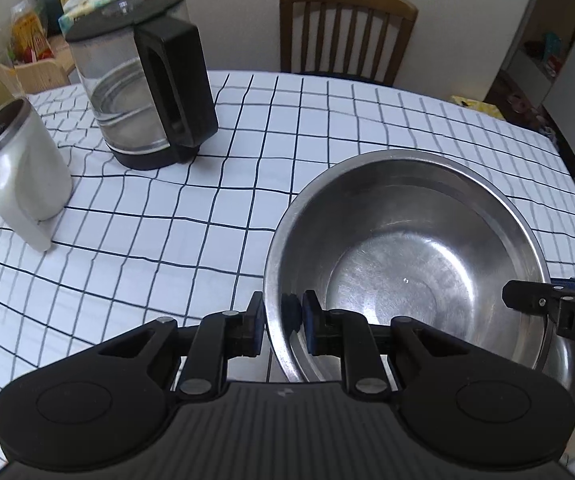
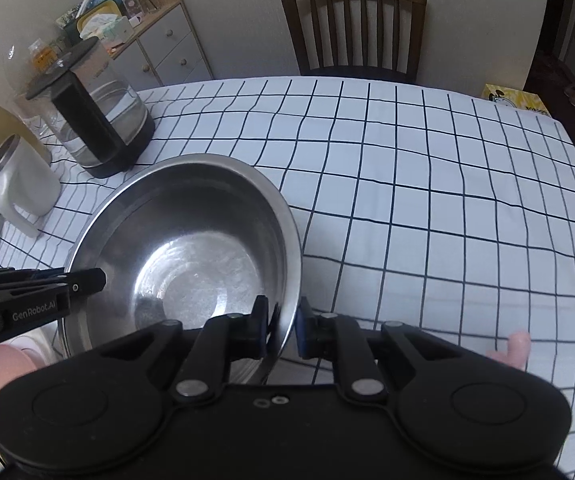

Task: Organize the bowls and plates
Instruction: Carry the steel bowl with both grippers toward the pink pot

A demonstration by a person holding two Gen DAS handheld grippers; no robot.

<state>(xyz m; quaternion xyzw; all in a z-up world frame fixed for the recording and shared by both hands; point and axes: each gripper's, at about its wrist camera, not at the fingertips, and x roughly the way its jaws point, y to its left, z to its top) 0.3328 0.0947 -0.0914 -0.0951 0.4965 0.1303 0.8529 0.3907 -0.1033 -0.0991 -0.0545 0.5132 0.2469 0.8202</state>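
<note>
A large steel bowl (image 1: 407, 264) hangs over the checked tablecloth, gripped from both sides. My left gripper (image 1: 283, 316) is shut on the bowl's left rim, one blue pad inside the wall and one outside. In the right wrist view the same bowl (image 2: 191, 248) fills the lower left, and my right gripper (image 2: 281, 326) is shut on its right rim. Each view also shows the other gripper reaching in at the opposite rim: the right gripper (image 1: 527, 300) and the left gripper (image 2: 87, 280). The bowl is empty inside.
A glass kettle (image 1: 143, 92) with a black handle stands at the back left of the table (image 2: 427, 184). A white jug (image 1: 19, 168) is to its left. A wooden chair (image 1: 347, 28) faces the far edge. A pink object (image 2: 513, 348) lies near my right gripper.
</note>
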